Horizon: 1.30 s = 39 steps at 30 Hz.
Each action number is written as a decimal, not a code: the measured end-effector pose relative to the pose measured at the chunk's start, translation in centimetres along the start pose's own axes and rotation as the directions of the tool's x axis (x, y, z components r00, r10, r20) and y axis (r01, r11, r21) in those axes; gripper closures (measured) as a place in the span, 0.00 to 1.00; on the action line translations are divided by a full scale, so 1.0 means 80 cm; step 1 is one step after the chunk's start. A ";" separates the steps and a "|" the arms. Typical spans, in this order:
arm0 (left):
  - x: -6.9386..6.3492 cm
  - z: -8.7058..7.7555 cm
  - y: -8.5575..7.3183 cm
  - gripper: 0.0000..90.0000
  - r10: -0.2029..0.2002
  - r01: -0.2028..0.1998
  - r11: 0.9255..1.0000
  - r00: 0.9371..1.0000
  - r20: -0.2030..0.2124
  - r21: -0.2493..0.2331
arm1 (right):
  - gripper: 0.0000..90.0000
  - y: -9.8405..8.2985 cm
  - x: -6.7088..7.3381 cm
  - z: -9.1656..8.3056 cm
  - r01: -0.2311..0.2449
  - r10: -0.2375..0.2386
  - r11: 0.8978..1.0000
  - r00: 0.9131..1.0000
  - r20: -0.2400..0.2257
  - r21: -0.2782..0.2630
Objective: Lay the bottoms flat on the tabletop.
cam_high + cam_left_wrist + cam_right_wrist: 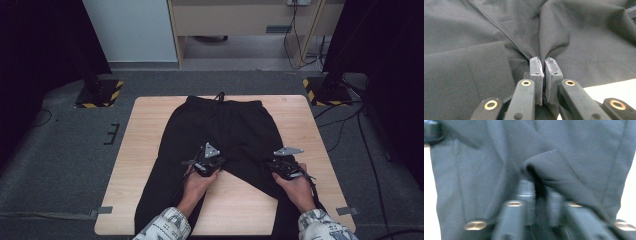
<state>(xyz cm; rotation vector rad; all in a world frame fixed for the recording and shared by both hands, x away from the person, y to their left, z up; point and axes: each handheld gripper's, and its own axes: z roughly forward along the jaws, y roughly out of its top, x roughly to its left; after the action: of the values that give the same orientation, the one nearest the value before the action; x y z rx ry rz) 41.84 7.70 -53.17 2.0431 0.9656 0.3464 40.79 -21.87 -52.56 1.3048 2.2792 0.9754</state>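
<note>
Trousers (220, 130), black, lay flat on the wooden worktop (145, 145), waistband at the far edge, both leg ends cut off at the near edge. The left tongs (206, 165) were clamped on a pinch of cloth at the crotch. The right tongs (285, 167) sat on the right leg; their own view was blurred, yet they looked closed on a fold there.
</note>
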 end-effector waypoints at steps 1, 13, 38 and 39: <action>0.000 -0.001 0.000 0.94 0.001 -0.001 1.000 1.000 -0.004 -0.001 | 0.95 0.000 0.001 -0.002 -0.005 0.005 1.000 1.000 -0.003 0.001; 0.008 -0.006 0.002 0.95 -0.008 0.008 1.000 0.999 -0.049 0.002 | 0.97 -0.031 -0.039 -0.050 -0.058 0.058 0.998 0.998 0.009 -0.007; -0.007 -0.033 -0.005 0.64 0.005 -0.005 0.997 1.000 0.003 -0.080 | 0.77 -0.090 -0.047 -0.095 -0.094 0.094 0.995 0.996 -0.008 0.023; -0.007 -0.039 -0.005 0.61 0.000 0.001 0.996 1.000 0.004 -0.092 | 0.74 -0.090 -0.046 -0.096 -0.093 0.093 0.995 0.996 -0.005 0.022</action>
<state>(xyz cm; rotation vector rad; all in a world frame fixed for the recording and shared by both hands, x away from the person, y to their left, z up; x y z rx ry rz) 39.60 9.19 -51.50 1.9589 0.9308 0.3799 33.70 -30.50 -52.38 1.4303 2.2577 0.9880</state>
